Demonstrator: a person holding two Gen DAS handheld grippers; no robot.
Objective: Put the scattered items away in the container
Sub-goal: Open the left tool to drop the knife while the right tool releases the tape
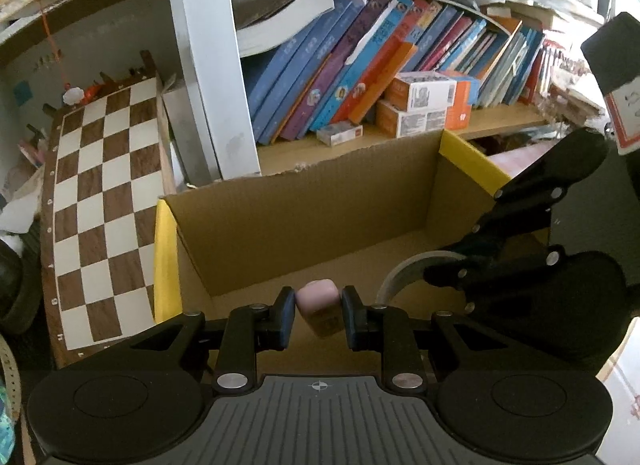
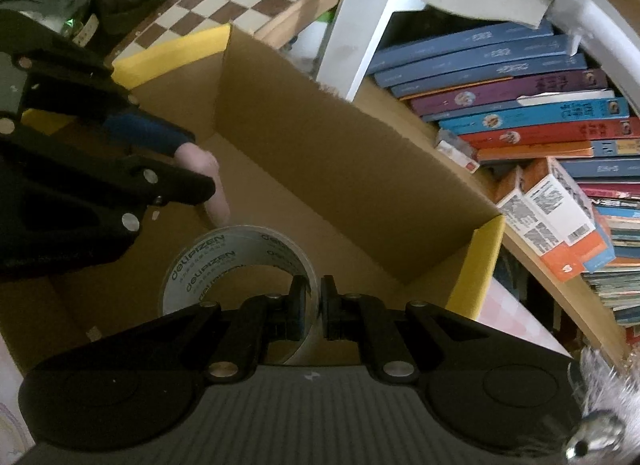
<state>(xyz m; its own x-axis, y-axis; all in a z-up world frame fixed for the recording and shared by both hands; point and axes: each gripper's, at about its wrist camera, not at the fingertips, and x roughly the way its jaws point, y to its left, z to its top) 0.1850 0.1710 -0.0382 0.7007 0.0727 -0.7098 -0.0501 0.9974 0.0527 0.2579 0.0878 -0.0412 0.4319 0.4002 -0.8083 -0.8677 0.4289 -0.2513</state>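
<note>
Cardboard makes up the container, an open box [image 1: 320, 217] with yellow-edged flaps that fills the centre of both wrist views, and both grippers hang over its hollow with their loads. The left gripper [image 1: 318, 311] has its fingers clenched on a small pink block [image 1: 318, 297], held at lower centre of the left view just above the box floor; the same block shows at the left of the right view, poking out from the dark pads. The right gripper [image 2: 314, 307] has its fingers pinched on the wall of a clear tape roll [image 2: 240, 261], one pad inside the ring and one outside, at lower centre of that view. As I judge it, the main risk is crowding: the two grippers sit close together inside one box, and a careless release or withdrawal could knock one frame against the other or against a cardboard wall. The roll is gripped only by its thin edge, so it may swing or twist, and once let go it could land on its rim and roll. The pink block is small and held near the pad tips, so a jolt might flick it out over the near wall. The box itself looks light; a snagged finger could drag it toward the chessboard [image 1: 104, 193] or the shelf of books [image 1: 360, 65] behind.
</note>
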